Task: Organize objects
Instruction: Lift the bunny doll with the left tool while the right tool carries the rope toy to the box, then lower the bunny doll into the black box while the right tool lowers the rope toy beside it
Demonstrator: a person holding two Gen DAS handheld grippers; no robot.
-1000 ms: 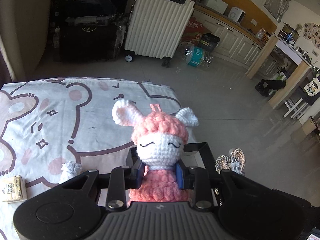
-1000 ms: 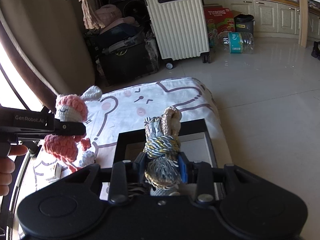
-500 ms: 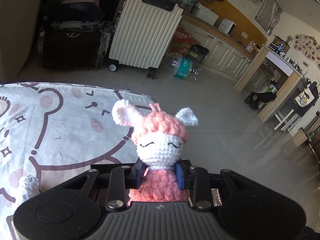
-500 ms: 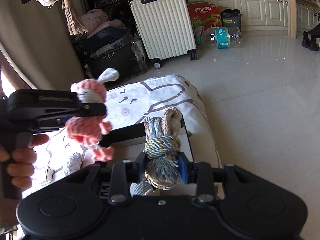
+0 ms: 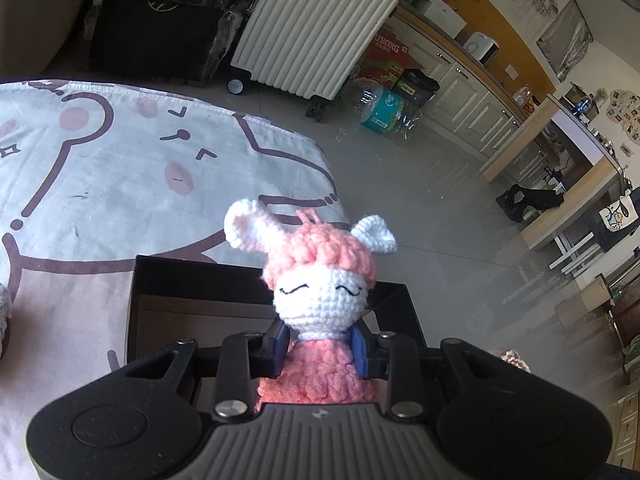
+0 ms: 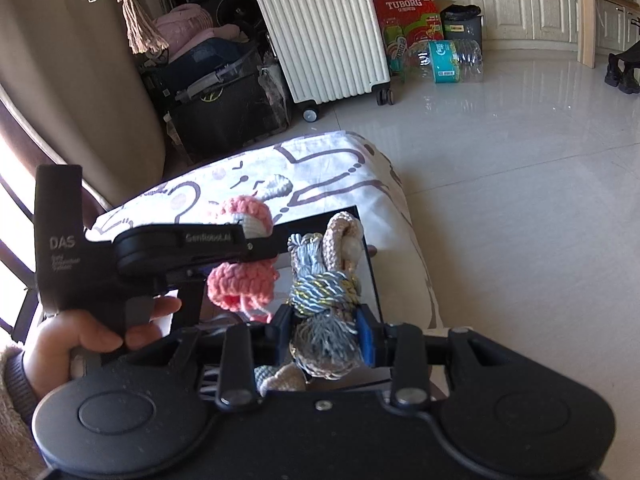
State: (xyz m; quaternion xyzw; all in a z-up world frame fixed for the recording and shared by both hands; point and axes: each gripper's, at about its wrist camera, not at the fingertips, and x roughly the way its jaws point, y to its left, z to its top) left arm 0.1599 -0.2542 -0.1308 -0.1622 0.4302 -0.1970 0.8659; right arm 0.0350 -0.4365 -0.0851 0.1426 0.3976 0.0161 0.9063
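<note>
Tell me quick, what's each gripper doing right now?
Left gripper: shut on the pink and white crocheted bunny doll.
Right gripper: shut on the knotted bundle of grey, gold and beige rope.

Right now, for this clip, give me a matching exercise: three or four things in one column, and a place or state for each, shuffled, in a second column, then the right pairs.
Things:
1. pink and white crocheted bunny doll
2. knotted grey and beige rope bundle
3. open black box
4. cream ribbed hard-shell suitcase

Places or states:
A. stands on the floor beyond the bed
B. clamped in the right gripper
C. lies on the bear-print sheet
D. clamped in the left gripper

Pairs: 1-D, 2-B, 3-C, 4-A
</note>
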